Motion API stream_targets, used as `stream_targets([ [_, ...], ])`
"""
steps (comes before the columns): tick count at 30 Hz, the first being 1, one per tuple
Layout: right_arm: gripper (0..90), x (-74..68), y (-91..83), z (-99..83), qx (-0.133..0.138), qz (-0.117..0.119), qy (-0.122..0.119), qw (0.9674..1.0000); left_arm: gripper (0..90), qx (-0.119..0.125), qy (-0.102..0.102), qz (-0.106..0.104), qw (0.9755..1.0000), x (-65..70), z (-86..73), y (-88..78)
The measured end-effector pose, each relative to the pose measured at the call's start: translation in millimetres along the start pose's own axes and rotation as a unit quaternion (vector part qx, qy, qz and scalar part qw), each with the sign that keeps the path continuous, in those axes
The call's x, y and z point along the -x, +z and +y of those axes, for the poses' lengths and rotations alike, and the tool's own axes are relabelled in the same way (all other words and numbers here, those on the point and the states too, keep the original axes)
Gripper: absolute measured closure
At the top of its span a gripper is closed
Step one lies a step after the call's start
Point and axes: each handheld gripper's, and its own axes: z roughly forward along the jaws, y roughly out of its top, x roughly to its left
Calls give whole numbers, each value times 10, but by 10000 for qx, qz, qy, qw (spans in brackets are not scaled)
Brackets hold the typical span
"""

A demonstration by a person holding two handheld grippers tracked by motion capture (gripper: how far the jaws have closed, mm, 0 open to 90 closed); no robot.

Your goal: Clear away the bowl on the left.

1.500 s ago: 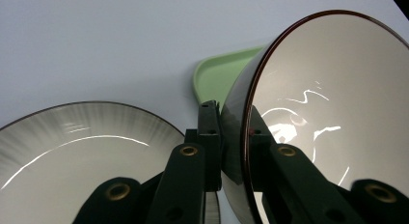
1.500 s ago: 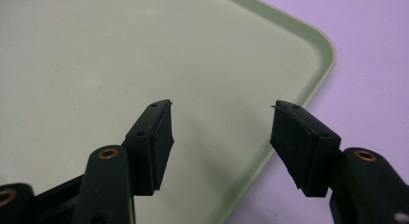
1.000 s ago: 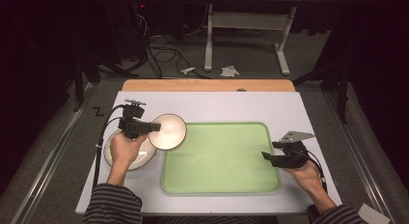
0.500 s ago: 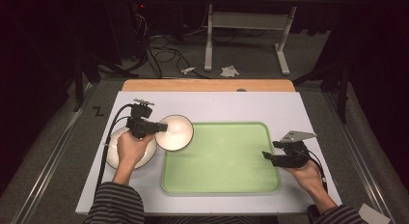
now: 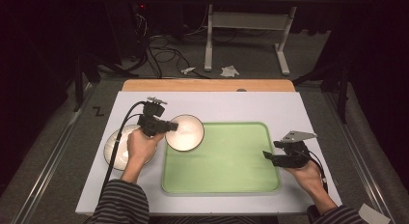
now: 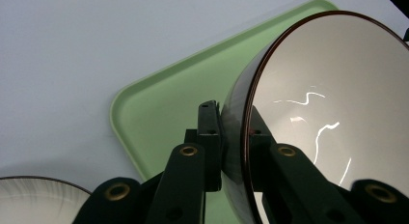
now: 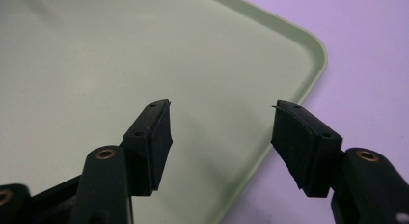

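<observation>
My left claw [image 5: 170, 127] pinched the rim of a bowl [image 5: 184, 133], which hung tilted over the near-left corner of the green tray [image 5: 226, 159]. A second bowl [image 5: 114, 147] sat on the worktop [image 5: 231, 105] just beside. My right claw [image 5: 266, 156] gaped empty over the tray's right edge, its flat middle bare between us.

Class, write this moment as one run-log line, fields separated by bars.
left gripper: shut on bowl rim, over tray corner | right gripper: open, empty, at tray edge | plate: on table
</observation>
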Motion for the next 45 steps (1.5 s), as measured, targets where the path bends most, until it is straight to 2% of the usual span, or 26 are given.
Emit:
stream_targets([
  [6, 414, 1, -31, -6, 42, -62, 13, 10000, 826, -93, 144, -44, 9998, 101, -52, 61],
  [12, 414, -3, -50, -16, 46, -128, 33, 9999, 826, -150, 146, -147, 9997, 151, -75, 102],
  [19, 414, -16, -100, -49, 28, -255, 9, 9997, 826, -210, 169, -51, 9996, 107, -92, 190],
  [24, 414, -23, -179, -88, 97, -390, 10, 9992, 826, -246, 102, -145, 9995, 145, -91, 266],
  [30, 420, -20, -270, -151, 213, -441, 175, 9986, 826, -393, 243, -258, 9986, 226, -112, 351],
  [32, 422, -23, -304, -176, 249, -460, 204, 9984, 826, -385, 218, -268, 9987, 244, -118, 393],
  [39, 422, -21, -381, -267, 200, -573, 323, 9976, 826, -498, 258, -316, 9979, 290, -144, 534],
  [45, 422, -33, -424, -327, 141, -676, 304, 9971, 826, -607, 291, -338, 9972, 320, -191, 653],
])
